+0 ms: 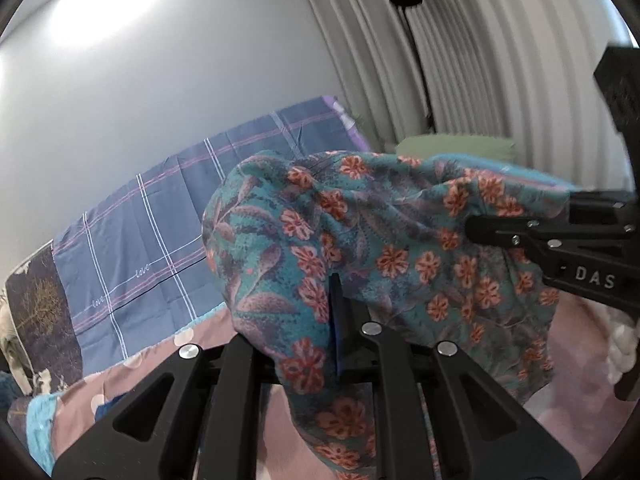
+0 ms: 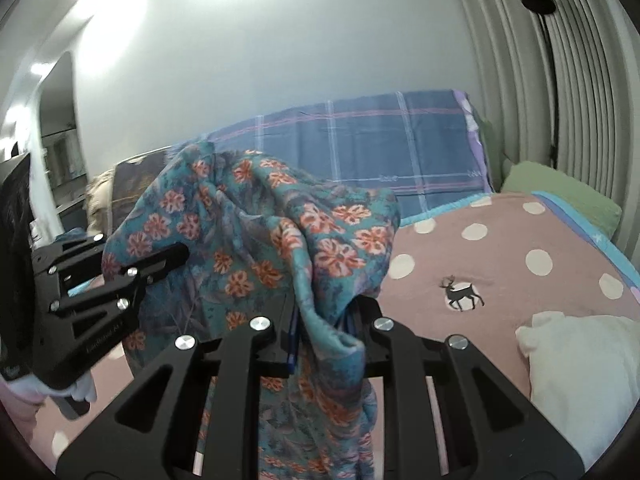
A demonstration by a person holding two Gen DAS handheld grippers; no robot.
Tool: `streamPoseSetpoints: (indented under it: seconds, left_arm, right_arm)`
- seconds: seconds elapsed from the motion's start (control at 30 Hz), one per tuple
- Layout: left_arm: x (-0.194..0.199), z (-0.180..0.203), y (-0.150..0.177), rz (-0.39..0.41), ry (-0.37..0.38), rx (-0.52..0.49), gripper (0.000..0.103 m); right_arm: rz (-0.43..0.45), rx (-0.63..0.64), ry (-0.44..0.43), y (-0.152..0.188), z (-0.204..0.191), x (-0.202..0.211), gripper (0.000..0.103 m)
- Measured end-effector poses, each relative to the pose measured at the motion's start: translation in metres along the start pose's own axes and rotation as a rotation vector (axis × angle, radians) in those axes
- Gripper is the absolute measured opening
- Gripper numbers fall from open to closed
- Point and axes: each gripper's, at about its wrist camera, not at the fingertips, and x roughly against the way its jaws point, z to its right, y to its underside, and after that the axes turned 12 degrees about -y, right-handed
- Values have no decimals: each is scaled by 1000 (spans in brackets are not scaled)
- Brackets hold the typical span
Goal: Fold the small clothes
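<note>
A pink dotted bedspread (image 2: 500, 256) is covering the bed; a blue plaid sheet (image 2: 368, 148) is leaning against the pale wall (image 2: 260, 60), pleated curtains (image 2: 592, 100) hanging beside.

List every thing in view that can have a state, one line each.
Floral garment: lifted off the bed, bunched, hanging between both grippers.
Left gripper: jaws shut on the garment.
Right gripper: jaws shut on the garment.
Polka-dot blanket: spread flat on the bed.
White cloth: lying crumpled on the blanket.
</note>
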Motion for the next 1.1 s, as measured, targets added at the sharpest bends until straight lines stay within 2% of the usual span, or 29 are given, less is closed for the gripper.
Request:
streamPoseSetpoints:
  seconds: [0.13, 0.17, 0.2, 0.23, 0.27, 0.3, 0.33, 0.4, 0.47, 0.53, 0.57, 0.63, 0.77, 0.83, 0.93, 1.1]
  left_arm:
    - [-69, 12, 6, -56, -13, 19, 16]
    - [-80, 14, 11, -67, -23, 23, 23]
    - [-101, 21, 19, -84, -64, 15, 35]
    - [-117, 27, 30, -99, -115, -7, 41]
    - [-133, 34, 42, -123, -179, -43, 50]
    - [-154, 45, 61, -172, -252, -87, 57]
    - [-165, 50, 75, -207, -278, -111, 58]
    - [-177, 60, 107, -250, -257, -141, 58]
    - [-177, 63, 124, -252, -218, -153, 58]
    - [-172, 60, 122, -228, -238, -147, 64]
    - [-169, 61, 118, -227, -240, -146, 65]
    - [-165, 61, 117, -242, -238, -154, 65]
    - [-151, 51, 126, -246, -218, -109, 65]
    - [-137, 47, 128, -252, -192, -70, 65]
    - [-106, 48, 136, -238, -160, -72, 70]
    - [-41, 37, 147, -188, -77, -34, 70]
  right_arm:
    - [-37, 18, 60, -1, 26, -54, 18]
    - [-53, 14, 76, 1, 34, -71, 18]
    - [-65, 10, 91, 3, 40, -85, 20]
    - [-73, 8, 121, 7, 48, -100, 28]
    - [-74, 12, 232, 17, 60, -119, 39]
    - [-89, 4, 342, 28, 68, -132, 71]
    - [-125, -24, 414, 44, 82, -144, 73]
    - [-199, -106, 378, 76, 104, -159, 68]
    - [-288, -243, 327, 110, 130, -169, 64]
    - [-242, -359, 263, 117, 145, -157, 63]
    - [-219, -390, 280, 116, 150, -151, 63]
    - [-238, -389, 326, 119, 149, -152, 59]
    - [-281, -294, 401, 121, 130, -153, 59]
    - [-276, -292, 407, 124, 127, -147, 59]
    - [-265, -289, 407, 125, 117, -128, 59]
    - [-254, -209, 403, 134, 85, -81, 60]
